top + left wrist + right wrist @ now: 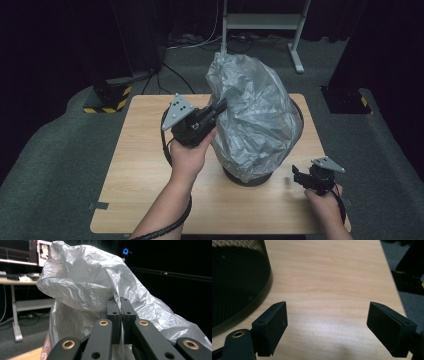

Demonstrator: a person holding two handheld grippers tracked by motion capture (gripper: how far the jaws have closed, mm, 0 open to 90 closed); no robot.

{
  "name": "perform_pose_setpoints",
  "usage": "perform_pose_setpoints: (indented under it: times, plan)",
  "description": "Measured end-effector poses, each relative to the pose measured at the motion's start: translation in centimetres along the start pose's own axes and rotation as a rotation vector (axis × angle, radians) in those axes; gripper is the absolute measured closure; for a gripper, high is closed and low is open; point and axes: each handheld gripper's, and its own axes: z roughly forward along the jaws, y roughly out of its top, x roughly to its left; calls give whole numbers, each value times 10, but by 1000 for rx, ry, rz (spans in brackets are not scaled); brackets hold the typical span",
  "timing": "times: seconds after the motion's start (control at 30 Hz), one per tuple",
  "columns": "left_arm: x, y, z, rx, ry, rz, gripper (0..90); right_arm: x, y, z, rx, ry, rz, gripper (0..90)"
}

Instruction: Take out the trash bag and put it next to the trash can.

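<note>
The left gripper (121, 305) has its jaws pressed together on a fold of the grey plastic bag (100, 285), with a thin strip of film pinched between the two black pads. Above and beyond those jaws the bag billows up in crumpled folds, its top bunched over to one side, and more film hangs down past the jaws on both sides. In the high view the left gripper (218, 107) meets the bag (255, 115) at its upper left flank, held by the left hand (192, 150), with the grey three-cornered plate (179, 109) on top and a black cable looping back toward the forearm.

The right gripper (327, 322) has its jaws spread wide apart, with nothing between them but bare wood of the table (332, 277). Just off the left jaw in that view stands the curved wall of a black mesh bin (234, 277), its rim resting on the table, apart from the jaw. In the high view the right gripper (296, 174) sits low near the table's near right edge, held by the right hand (325, 205), its jaws aimed toward the dark base of the bin (247, 179) that shows beneath the bag's lower edge. The bag drapes over the bin in the middle of the table (145, 165).
</note>
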Motion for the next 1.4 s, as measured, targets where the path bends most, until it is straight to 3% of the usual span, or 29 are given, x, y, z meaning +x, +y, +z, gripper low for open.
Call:
perform_pose_setpoints:
  times: [0.17, 0.47, 0.67, 1.03, 1.4]
  plan:
    - [-2, 18, -5, -55, -3, 19, 880, -1, -3, 6, 31, -6, 15, 167]
    - [-5, 50, -21, -130, 16, 64, 880, 5, -5, 10, 56, -3, -7, 166]
    - [2, 60, -34, -168, 42, 64, 880, 9, -5, 11, 62, 3, -18, 164]
    - [19, 67, -76, -217, 106, 54, 880, 11, -7, 13, 68, -5, -39, 164]
    - [36, 67, -115, -235, 171, 55, 881, 17, -5, 16, 69, -11, -64, 164]
